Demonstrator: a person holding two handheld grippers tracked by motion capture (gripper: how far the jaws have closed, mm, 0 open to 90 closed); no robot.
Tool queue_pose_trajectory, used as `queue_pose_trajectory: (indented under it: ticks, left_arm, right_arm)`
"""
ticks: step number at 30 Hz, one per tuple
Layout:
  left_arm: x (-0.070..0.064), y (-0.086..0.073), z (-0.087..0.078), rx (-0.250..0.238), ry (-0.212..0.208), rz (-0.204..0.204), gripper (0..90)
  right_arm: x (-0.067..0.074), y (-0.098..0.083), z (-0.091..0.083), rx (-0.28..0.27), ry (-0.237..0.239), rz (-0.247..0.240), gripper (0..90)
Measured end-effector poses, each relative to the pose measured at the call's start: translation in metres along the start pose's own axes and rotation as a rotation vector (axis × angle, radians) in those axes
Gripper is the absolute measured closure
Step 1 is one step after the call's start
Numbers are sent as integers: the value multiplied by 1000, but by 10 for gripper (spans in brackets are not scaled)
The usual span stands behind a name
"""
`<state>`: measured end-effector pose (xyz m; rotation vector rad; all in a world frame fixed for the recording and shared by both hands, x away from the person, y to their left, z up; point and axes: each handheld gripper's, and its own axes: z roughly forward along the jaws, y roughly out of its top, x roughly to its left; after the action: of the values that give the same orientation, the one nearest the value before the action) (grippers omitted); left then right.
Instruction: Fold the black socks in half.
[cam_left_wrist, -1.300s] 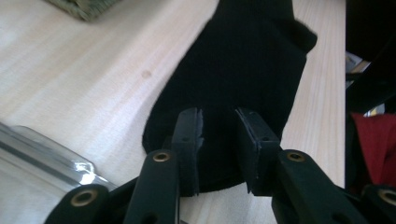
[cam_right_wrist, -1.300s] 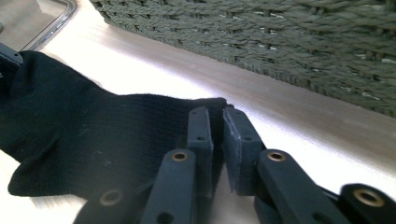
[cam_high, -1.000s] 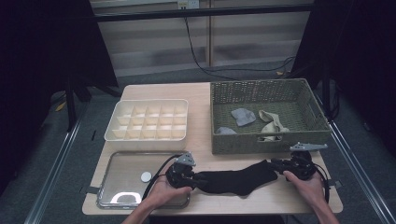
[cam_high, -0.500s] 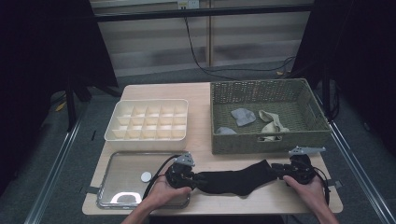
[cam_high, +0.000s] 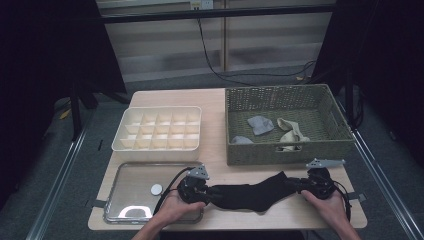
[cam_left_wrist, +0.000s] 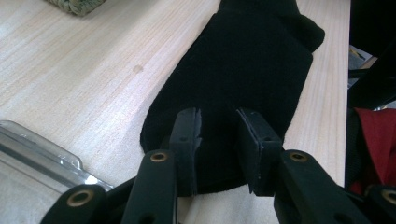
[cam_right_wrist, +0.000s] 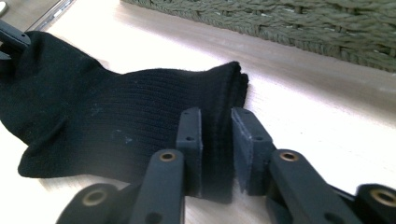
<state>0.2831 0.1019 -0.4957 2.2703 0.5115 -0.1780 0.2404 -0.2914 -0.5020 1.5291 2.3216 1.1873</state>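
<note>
Slightly shifted black sock (cam_high: 252, 194), stretched flat on bench (cam_high: 215, 150) before wicker basket (cam_high: 287, 125). Right tool (cam_right_wrist: 215, 122) just been closing, now pinching the cuff; left tool (cam_left_wrist: 218, 122) clamped on the toe end. Best kept taut and level, pulled evenly, avoiding the metal tray (cam_high: 130, 187).

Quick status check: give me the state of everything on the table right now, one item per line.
black sock: flat on the table, stretched between both grippers
left gripper: jaws gripping one end of the sock
right gripper: jaws just been closing, sock end between them
wicker basket: upright, holding light socks
divided box: compartments empty
metal tray: holding one small white disc
</note>
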Motion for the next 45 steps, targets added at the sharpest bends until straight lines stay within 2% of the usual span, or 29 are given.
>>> queue_pose_trajectory:
  ticks: [2,4,5,8,12,15,17,20,26,29,35,40,45]
  left_arm:
    - [0,1,0,8,4,5,686]
    - [-2,0,1,-6,13,6,686]
    - [-2,0,0,0,15,14,685]
    - [-2,0,0,3,15,11,686]
    - [-2,-1,0,-2,11,10,680]
    - [-3,-1,1,-14,8,10,663]
    - [-3,0,0,-3,15,23,652]
    - [-3,0,-2,-12,22,35,630]
    - [1,1,-7,-52,41,14,630]
    - [2,-1,-8,-49,42,11,634]
    - [1,-1,-2,-27,48,37,639]
    - [-1,-2,-1,-24,57,53,646]
    - [-3,-2,1,-33,56,51,646]
  right_arm:
    - [0,0,0,3,6,9,775]
    - [-1,0,0,1,17,20,803]
    - [-2,0,0,-1,32,38,809]
    - [-5,1,-1,-24,65,69,823]
    - [-6,2,-3,-45,84,89,827]
    - [-6,4,-6,-61,90,89,828]
    - [-5,6,-9,-69,82,78,828]
    - [-6,8,-12,-93,89,83,828]
    - [-6,12,-15,-106,90,75,828]
    - [-7,13,-14,-101,81,74,829]
    - [-5,20,-15,-123,94,59,829]
    - [-4,23,-18,-141,109,69,829]
    - [-2,27,-22,-164,126,77,828]
